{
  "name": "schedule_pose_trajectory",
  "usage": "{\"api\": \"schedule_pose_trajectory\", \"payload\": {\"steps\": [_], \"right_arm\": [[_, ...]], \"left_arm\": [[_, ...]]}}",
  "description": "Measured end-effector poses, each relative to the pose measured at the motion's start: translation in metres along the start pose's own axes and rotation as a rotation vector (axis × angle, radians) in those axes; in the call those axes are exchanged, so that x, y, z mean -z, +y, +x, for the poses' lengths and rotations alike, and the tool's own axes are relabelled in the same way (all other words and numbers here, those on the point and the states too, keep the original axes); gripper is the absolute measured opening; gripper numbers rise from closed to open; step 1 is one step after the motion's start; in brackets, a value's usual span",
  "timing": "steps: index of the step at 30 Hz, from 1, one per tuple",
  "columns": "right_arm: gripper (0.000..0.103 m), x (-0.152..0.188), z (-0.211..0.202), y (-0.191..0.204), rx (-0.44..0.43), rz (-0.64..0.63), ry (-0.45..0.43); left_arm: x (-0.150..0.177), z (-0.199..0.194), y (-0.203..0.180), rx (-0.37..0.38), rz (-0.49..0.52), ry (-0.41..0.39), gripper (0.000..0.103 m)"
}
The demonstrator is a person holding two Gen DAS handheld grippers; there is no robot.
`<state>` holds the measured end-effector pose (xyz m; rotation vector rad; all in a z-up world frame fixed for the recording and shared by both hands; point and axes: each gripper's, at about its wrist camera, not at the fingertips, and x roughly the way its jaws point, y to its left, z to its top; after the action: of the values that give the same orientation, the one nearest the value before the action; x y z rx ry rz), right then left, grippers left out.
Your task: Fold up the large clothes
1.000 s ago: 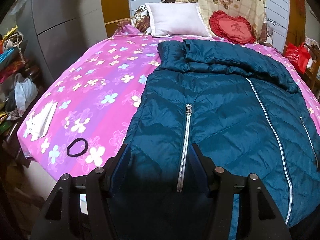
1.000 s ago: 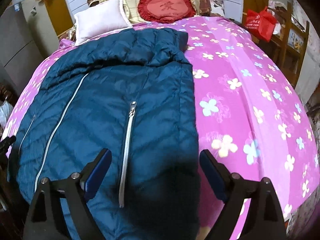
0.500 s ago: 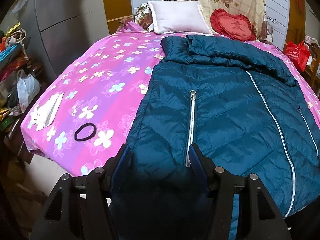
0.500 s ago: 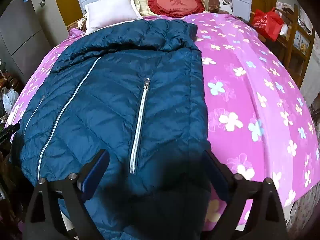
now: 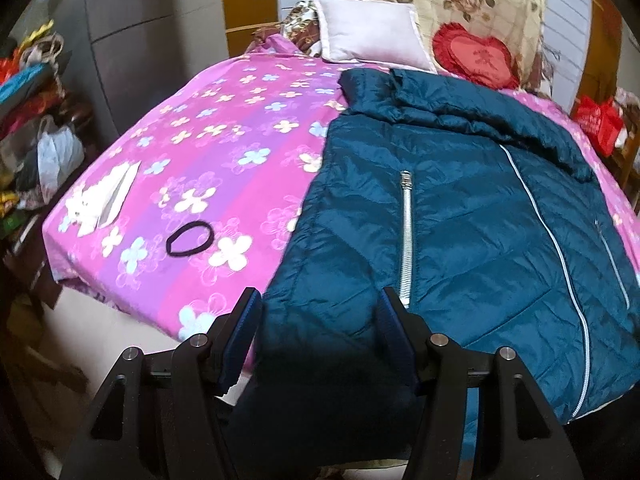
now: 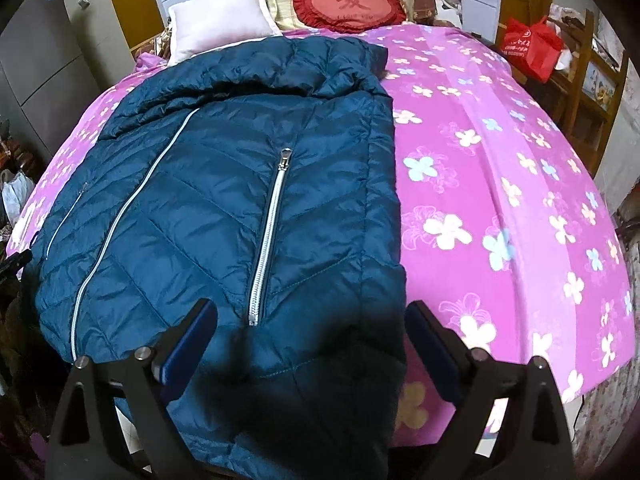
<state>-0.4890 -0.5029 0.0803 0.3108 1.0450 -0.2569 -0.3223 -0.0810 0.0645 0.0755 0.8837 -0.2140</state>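
Observation:
A dark teal quilted jacket (image 5: pixel 460 220) lies flat, front up, on the pink flowered bed cover (image 5: pixel 224 152), its hem hanging over the near bed edge. My left gripper (image 5: pixel 318 294) hovers over the hem's left corner. Its jaws stand partly apart with fabric between them, and I see no pinch. In the right wrist view the jacket (image 6: pixel 208 200) fills the left half of the bed cover (image 6: pixel 500 160). My right gripper (image 6: pixel 310 306) is spread wide over the hem's right corner, below a silver pocket zip (image 6: pixel 266 240), with its pads clear of the cloth.
A black hair tie (image 5: pixel 190 239) and a white folded paper (image 5: pixel 108 200) lie on the cover left of the jacket. A white pillow (image 5: pixel 372 32) and a red heart cushion (image 5: pixel 478 56) sit at the head. A red bag (image 6: pixel 532 46) and wooden shelves stand right; clutter (image 5: pixel 32 120) left.
Both grippers have drawn back toward the foot of the bed, so the jacket's zips sit farther up each view. The right jaws have spread a little wider. The jacket has not shifted.

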Motion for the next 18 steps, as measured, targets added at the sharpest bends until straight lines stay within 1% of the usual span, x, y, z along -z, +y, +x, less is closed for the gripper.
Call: {"api": "schedule_pose_trajectory", "payload": {"steps": [5,8,10,14,18], "right_arm": [[0.098,0.002,0.003,-0.006,0.007,0.007,0.014],[0.098,0.004,0.004,-0.008,0.006,0.008,0.020],[0.098,0.006,0.004,-0.011,0.007,0.006,0.024],[0.098,0.010,0.005,-0.020,0.003,0.008,0.036],[0.099,0.015,0.008,-0.033,0.000,0.035,0.044]], "left_arm": [[0.004,0.008,0.024,0.055,-0.084,0.049,0.042],[0.007,0.011,0.037,0.120,-0.133,0.088,0.042],[0.009,0.013,0.041,0.148,-0.142,0.109,0.042],[0.013,0.020,0.047,0.130,-0.135,0.129,0.042],[0.016,0.027,0.049,0.176,-0.158,0.164,0.042]]}}
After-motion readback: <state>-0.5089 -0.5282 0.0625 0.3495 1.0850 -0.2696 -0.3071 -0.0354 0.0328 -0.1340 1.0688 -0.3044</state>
